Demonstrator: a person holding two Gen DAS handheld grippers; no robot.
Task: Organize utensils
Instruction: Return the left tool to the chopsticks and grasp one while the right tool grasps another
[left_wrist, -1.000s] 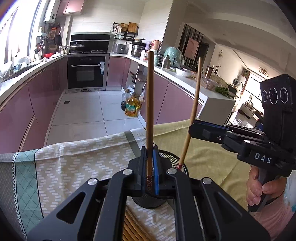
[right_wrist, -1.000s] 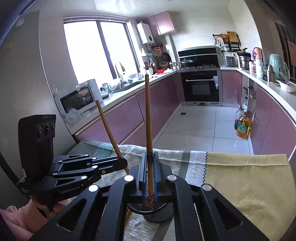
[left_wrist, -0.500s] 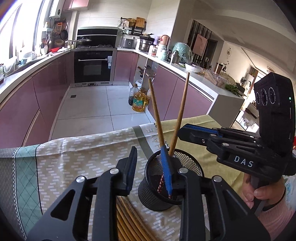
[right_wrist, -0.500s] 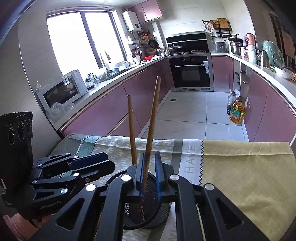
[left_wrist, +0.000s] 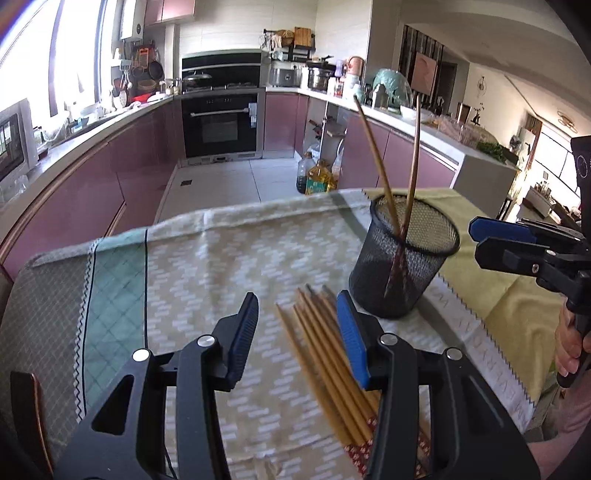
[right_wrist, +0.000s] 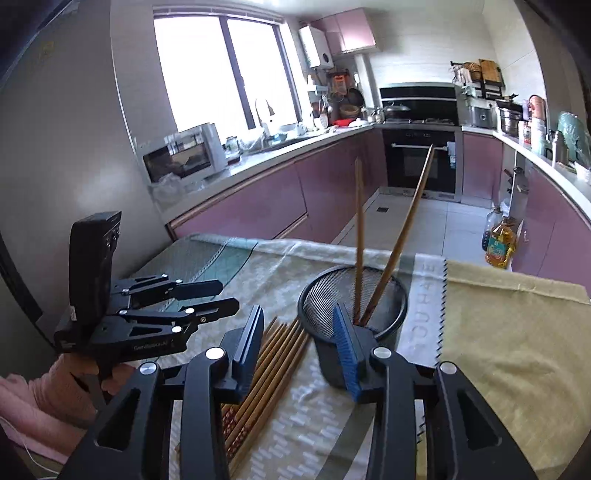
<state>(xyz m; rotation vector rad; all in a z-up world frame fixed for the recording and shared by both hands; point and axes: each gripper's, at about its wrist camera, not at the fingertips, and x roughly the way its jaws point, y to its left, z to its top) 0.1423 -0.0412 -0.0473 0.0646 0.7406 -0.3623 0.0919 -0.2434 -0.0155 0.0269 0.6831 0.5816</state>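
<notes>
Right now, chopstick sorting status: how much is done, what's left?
Done: two chopsticks stand leaning in the black mesh cup. In hand: nothing; the left tool and the right tool are both open and empty. Left: the bundle of chopsticks lying flat on the patterned cloth beside the cup. That is most of the job.

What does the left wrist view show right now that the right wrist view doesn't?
Left wrist only: the right gripper, jaws slightly apart, and the dining area on the right. Right wrist only: the left gripper, the microwave and the window. Both: the mesh cup holding two chopsticks, the loose chopsticks lying on the cloth, and the oven.
</notes>
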